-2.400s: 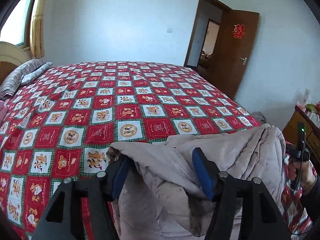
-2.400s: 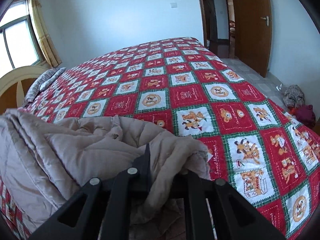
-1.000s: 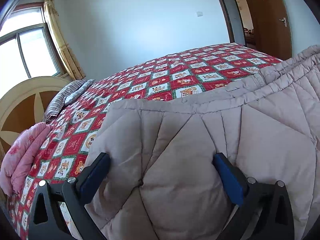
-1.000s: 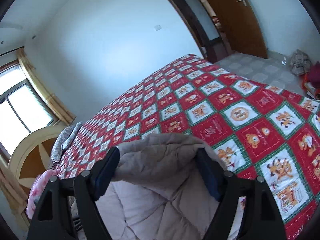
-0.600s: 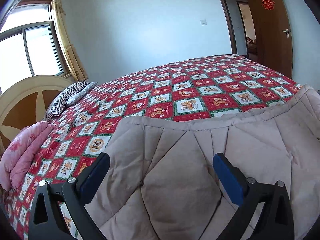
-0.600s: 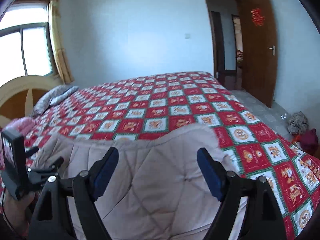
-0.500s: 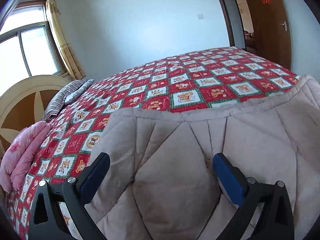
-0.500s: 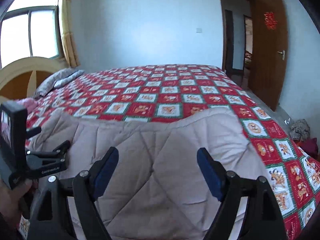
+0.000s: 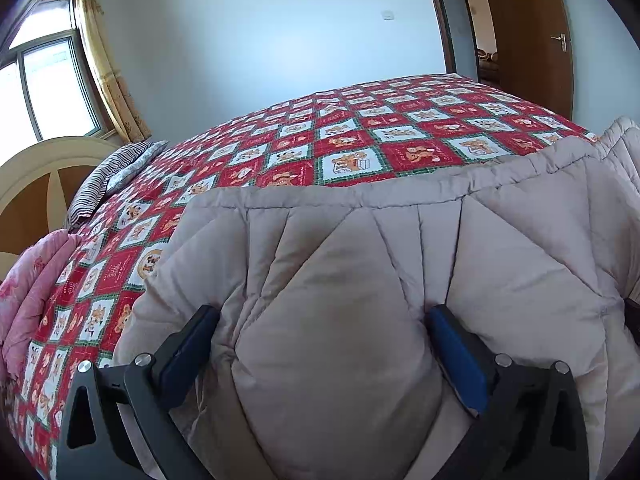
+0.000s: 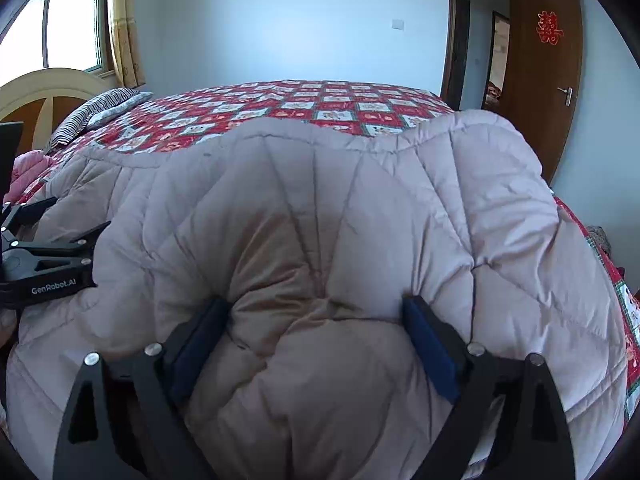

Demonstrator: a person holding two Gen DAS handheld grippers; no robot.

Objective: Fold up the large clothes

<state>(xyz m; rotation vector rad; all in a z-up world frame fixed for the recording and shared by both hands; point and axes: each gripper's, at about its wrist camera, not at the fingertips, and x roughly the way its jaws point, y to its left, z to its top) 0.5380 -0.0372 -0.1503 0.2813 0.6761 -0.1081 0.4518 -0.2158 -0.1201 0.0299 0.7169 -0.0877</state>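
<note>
A large beige quilted garment point(image 9: 400, 264) lies bunched along the near edge of the bed. My left gripper point(image 9: 324, 336) is low over it, jaws wide, a puffy panel bulging up between the blue pads point(image 9: 456, 360). My right gripper point(image 10: 316, 320) sits on the same beige quilted garment point(image 10: 360, 200) further right. Its jaws are opening, with a mound of fabric between the pads point(image 10: 428, 344) and no clamp on it. The left gripper point(image 10: 80, 212) also shows at the left edge of the right wrist view, resting on the fabric.
The bed carries a red patchwork cover point(image 9: 360, 148). A pink folded quilt point(image 9: 32, 280), a striped pillow point(image 9: 108, 176) and a round headboard point(image 9: 32, 184) are at the left. A brown door point(image 10: 536, 80) stands open at the far right.
The right gripper has rolled level and sunk onto the garment, which now fills its view, and its jaws stand a little wider. The left gripper has dipped slightly over the same panel.
</note>
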